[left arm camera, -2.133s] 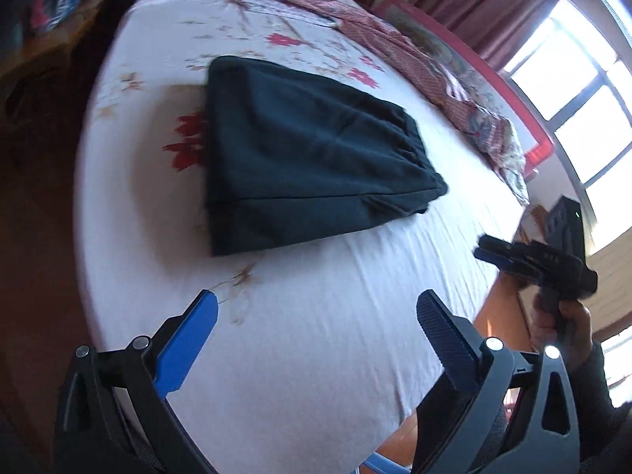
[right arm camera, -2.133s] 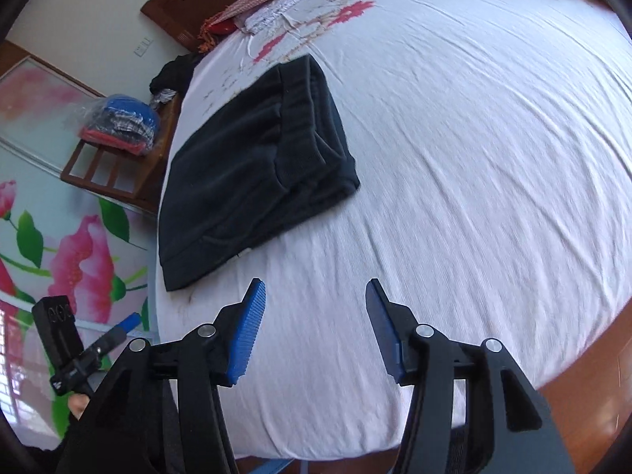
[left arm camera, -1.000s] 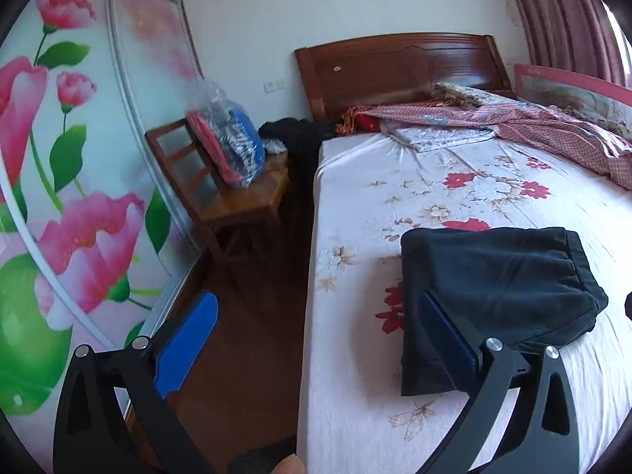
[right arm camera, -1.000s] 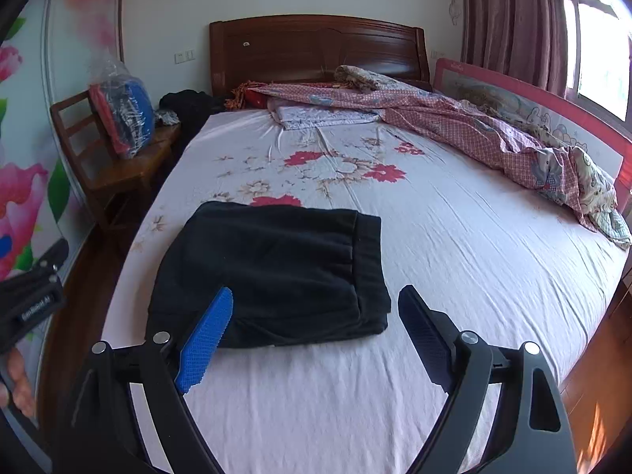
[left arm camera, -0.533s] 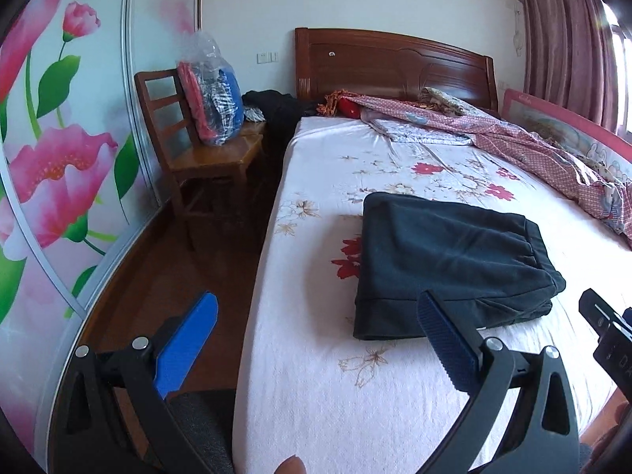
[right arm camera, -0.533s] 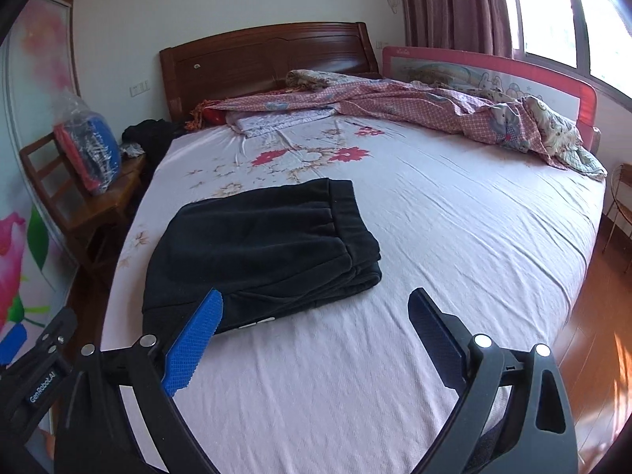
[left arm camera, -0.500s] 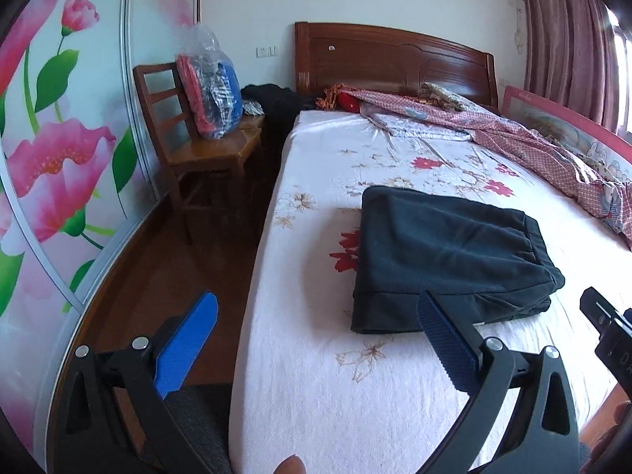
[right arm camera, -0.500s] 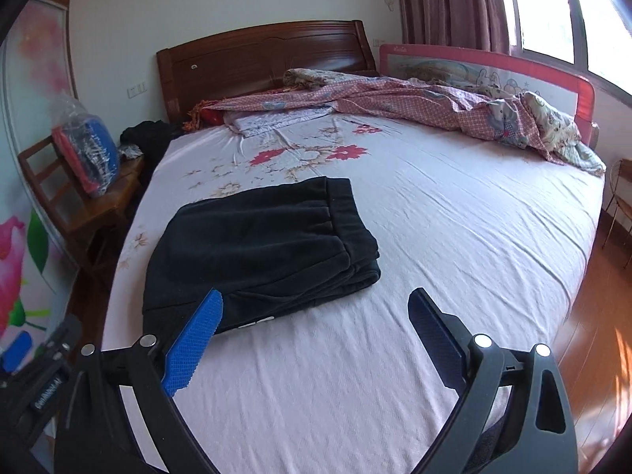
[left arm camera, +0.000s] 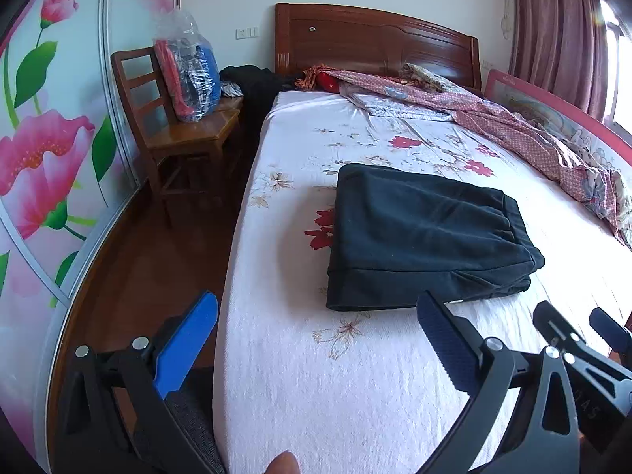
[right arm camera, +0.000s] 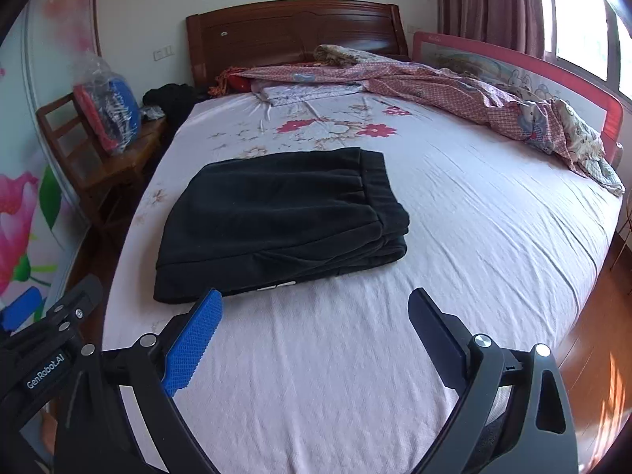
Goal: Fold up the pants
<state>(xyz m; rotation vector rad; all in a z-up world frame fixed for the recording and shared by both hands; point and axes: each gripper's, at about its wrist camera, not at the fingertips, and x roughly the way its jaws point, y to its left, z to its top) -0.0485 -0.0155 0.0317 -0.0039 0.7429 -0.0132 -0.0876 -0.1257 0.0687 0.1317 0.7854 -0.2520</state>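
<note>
The black pants (left arm camera: 422,233) lie folded into a flat rectangle on the white flowered bed sheet (left arm camera: 355,375); they also show in the right wrist view (right arm camera: 284,217). My left gripper (left arm camera: 316,328) is open and empty, held back over the bed's near left corner, short of the pants. My right gripper (right arm camera: 314,324) is open and empty, held above the sheet just in front of the pants' near edge. The right gripper's body shows at the lower right of the left wrist view (left arm camera: 580,351).
A wooden chair (left arm camera: 173,134) with a plastic-wrapped bundle (left arm camera: 189,75) stands left of the bed. A crumpled red checked blanket (right arm camera: 474,98) lies along the far right side. A wooden headboard (right arm camera: 292,35) and a red bed rail (right arm camera: 513,67) border the bed. Wooden floor (left arm camera: 138,268) lies to the left.
Both grippers have drawn back from the pants and levelled out, so the whole bed shows. In the last half second they have barely moved. The pants have stayed put.
</note>
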